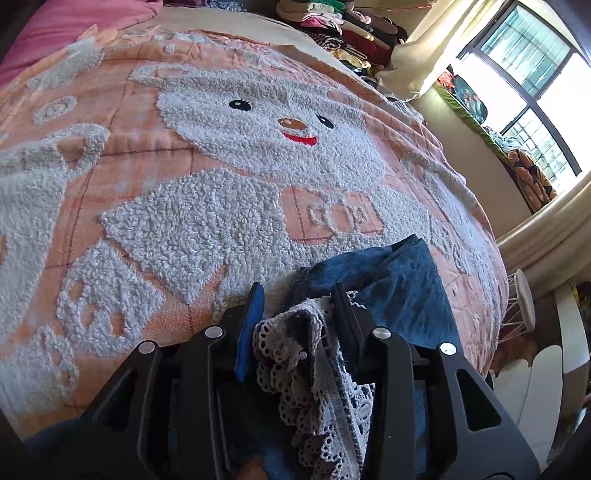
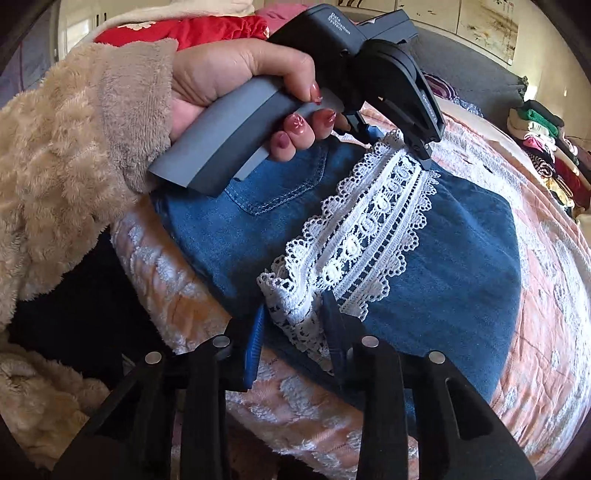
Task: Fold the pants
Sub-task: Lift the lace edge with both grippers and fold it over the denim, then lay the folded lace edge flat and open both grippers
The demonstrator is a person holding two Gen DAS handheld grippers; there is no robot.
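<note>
The pants (image 2: pixel 461 266) are blue denim with a white lace hem band (image 2: pixel 369 236) and lie partly folded on the bed. In the right wrist view my right gripper (image 2: pixel 295 314) is shut on the near end of the lace hem. My left gripper (image 2: pixel 399 144), held in a hand with painted nails, grips the far end of the same lace band. In the left wrist view my left gripper (image 1: pixel 299 299) is shut on bunched lace (image 1: pixel 295 354) and denim (image 1: pixel 399 284) just above the bed.
The bed carries an orange quilt (image 1: pixel 155 177) with a fluffy white bear pattern. Stacked folded clothes (image 1: pixel 354 29) sit at the far end, also in the right wrist view (image 2: pixel 546 147). A window (image 1: pixel 528 81) and a white stool (image 1: pixel 524 299) stand to the right.
</note>
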